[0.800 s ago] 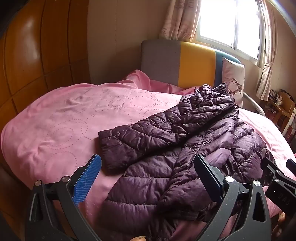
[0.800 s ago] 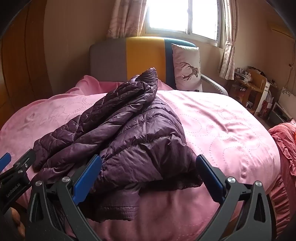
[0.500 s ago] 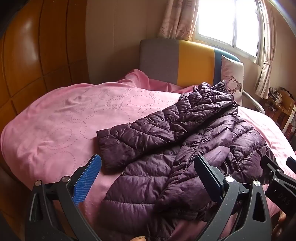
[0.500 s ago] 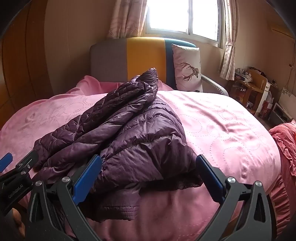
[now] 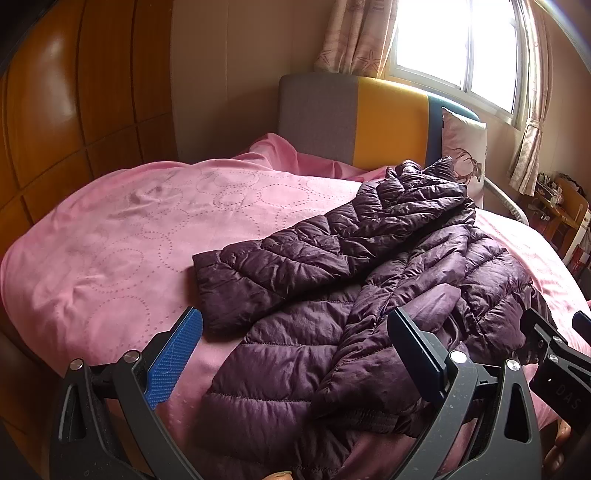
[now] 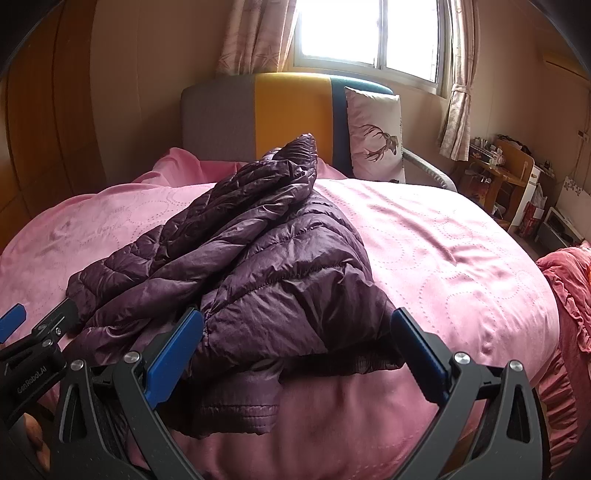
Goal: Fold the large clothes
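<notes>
Purple quilted jacket (image 5: 369,295) lies lengthwise on bed (image 5: 110,240), hood toward headboard (image 5: 369,118).

Daylight pours through the window (image 6: 369,33) behind the bed, blown out to white in both views. It leaves soft sheen on the pink cover (image 6: 461,258) and glare streaks on the wardrobe (image 5: 48,92). The jacket (image 5: 351,280) shades its near side. Both views are sharp, with strong fisheye bending and dark corners.
</notes>
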`<state>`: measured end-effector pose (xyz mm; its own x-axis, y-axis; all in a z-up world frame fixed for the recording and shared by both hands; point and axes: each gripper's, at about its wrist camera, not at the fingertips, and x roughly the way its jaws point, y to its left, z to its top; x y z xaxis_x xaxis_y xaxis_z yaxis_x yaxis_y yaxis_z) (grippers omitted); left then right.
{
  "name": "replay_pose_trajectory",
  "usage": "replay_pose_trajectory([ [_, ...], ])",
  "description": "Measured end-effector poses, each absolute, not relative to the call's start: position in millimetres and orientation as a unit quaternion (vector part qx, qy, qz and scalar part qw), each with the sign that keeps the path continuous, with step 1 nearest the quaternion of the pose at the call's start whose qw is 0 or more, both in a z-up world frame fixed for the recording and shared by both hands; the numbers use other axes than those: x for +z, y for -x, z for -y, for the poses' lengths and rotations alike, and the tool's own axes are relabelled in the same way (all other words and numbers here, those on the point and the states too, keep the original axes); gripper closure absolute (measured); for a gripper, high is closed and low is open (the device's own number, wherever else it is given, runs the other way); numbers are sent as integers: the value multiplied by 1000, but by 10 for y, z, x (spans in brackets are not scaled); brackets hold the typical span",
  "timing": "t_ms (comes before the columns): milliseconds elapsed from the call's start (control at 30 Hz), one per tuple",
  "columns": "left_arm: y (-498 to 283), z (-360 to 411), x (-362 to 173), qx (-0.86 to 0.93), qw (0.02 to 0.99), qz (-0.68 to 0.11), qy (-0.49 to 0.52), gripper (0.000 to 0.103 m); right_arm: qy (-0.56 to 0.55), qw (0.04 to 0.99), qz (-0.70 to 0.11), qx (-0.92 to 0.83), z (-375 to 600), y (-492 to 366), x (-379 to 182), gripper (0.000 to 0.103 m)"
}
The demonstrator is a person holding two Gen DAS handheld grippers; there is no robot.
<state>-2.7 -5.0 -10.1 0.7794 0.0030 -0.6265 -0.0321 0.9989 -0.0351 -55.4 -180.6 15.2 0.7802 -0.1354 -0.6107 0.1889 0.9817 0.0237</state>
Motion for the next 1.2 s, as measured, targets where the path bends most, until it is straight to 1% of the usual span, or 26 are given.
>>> replay_pose_trajectory([
  [300, 46, 44, -70, 8, 945, -327, 21, 4, -43, 947, -305, -92, 1801, 619, 203, 2],
  [1200, 110, 73, 33, 2, 948, -318, 20, 4, -47, 948, -299, -95, 1811, 673, 243, 2],
])
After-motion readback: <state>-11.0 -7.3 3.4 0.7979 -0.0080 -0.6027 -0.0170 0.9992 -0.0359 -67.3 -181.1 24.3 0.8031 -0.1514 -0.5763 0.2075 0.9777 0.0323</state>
